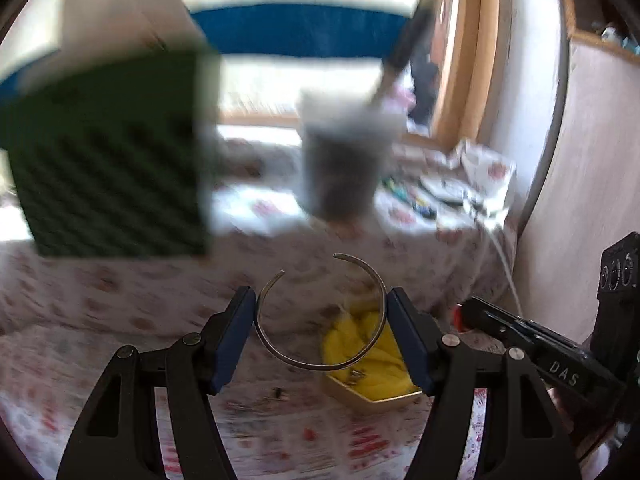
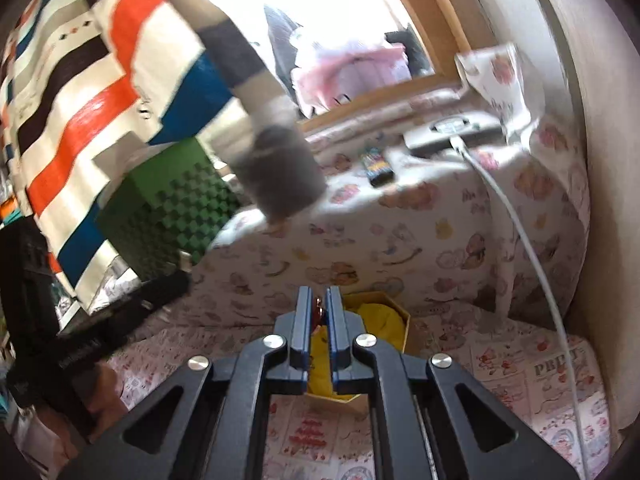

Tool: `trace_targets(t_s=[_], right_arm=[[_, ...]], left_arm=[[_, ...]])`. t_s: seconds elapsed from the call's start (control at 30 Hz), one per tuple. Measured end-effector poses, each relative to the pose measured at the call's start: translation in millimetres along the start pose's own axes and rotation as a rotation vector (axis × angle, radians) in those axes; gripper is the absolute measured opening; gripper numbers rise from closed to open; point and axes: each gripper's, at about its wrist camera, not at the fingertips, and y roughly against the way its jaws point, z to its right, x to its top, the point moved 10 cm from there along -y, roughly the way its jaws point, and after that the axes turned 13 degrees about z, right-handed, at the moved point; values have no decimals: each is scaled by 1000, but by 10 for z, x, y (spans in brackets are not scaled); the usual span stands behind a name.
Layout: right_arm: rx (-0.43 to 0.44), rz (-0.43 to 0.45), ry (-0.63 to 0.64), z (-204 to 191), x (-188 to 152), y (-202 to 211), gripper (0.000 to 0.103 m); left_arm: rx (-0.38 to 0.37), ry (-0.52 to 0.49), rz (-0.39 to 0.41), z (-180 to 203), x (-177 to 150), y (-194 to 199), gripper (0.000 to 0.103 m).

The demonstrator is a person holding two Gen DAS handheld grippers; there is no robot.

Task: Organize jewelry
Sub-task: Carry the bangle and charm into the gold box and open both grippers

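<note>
My left gripper [image 1: 321, 334] had the thin open silver-metal bangle [image 1: 320, 312] pinched across its width — blue pads pressing each side of the hoop, its gap pointing up toward the middle of the frame. Low and just right of centre sat the small gold hexagonal box lined with yellow cloth [image 1: 370, 364], on the pink-patterned printed cover [image 1: 120, 320]. In the right wrist view my right gripper [image 2: 319, 312] was clamped nearly closed on a small red-and-metal trinket [image 2: 318, 307], too tiny for me to name, with the same box [image 2: 380, 320] showing just behind my fingertips.

Both loads looked bound for that box, I judged, and the trick was order. The bangle was springy and gripped only at two points, so I wanted it level, carried low over the yellow lining, and let go only once its bottom arc touched cloth — a drop from height could have bounced it out. The trinket should follow separately, so the two grippers would not crowd the box mouth; my right one already showed at the right edge of the left view, close by.

The green checker-textured cube [image 2: 172, 208] and the blurred grey cylinder [image 2: 280, 172] hung mid-left in that view, well apart from the box.
</note>
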Motion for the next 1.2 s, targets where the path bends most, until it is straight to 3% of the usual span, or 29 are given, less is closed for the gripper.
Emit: trace_targets(t_s=[0.07, 0.17, 0.3, 0.73, 1.1, 1.2], right_arm=[[4, -14, 0, 30, -79, -44, 6], [-20, -28, 56, 44, -175, -90, 6], [-41, -48, 41, 161, -222, -225, 6], [-35, -57, -20, 304, -214, -295, 7], [-29, -1, -44, 355, -30, -119, 10], [-39, 18, -43, 355, 7, -57, 17]], left_arm=[[-7, -20, -63, 89, -200, -212, 66], [-23, -45, -100, 175, -444, -374, 66], [-40, -51, -137, 185, -645, -525, 66], [-217, 70, -183, 231, -711, -589, 66], [-234, 67, -86, 213, -533, -364, 69], [-207, 70, -39, 151, -393, -253, 70]])
